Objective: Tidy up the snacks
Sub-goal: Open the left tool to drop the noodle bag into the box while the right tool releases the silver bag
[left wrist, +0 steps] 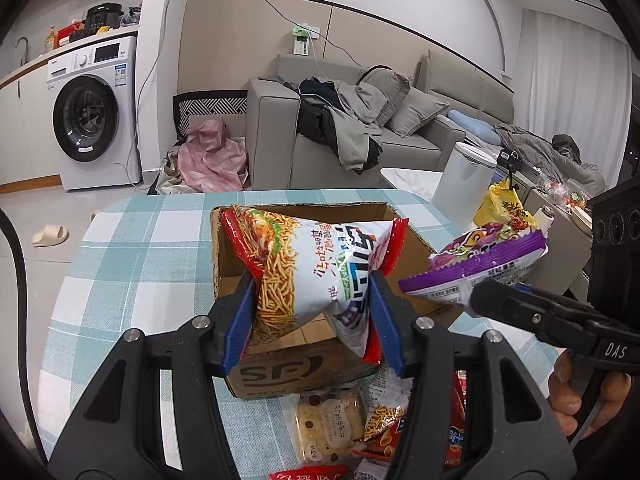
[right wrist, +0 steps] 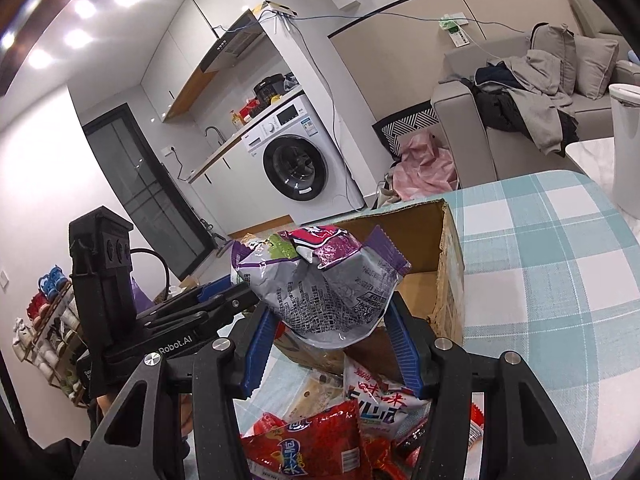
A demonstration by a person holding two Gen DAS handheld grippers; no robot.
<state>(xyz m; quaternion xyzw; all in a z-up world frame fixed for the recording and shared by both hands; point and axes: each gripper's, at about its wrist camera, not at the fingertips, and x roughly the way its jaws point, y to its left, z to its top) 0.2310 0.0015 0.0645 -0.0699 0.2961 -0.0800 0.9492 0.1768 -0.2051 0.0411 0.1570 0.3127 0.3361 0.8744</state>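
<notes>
Landmark: cardboard box (left wrist: 320,364), open-topped, on the checked tablecloth (left wrist: 140,248).
L claw: left gripper (left wrist: 312,316) clamped on the noodle snack bag (left wrist: 316,264), pads squeezing both sides; bag hangs right over the box opening.
R claw: right gripper (right wrist: 332,328) closed on the purple snack bag (right wrist: 320,280), bag crumpled betw. the pads; held at the box's near-right rim, just above it.
Box inside: looks bare as far as I can see, tho both bags block much of the floor, so not sure.
Done so far: 2 bags lifted and brought to the box, neither let go yet.
Left to do: drop both in; then the pile on the near side of the box, incl. a biscuit pack (left wrist: 328,424), red chip bag (right wrist: 308,440) and others.
Progress: early, I'd say.
</notes>
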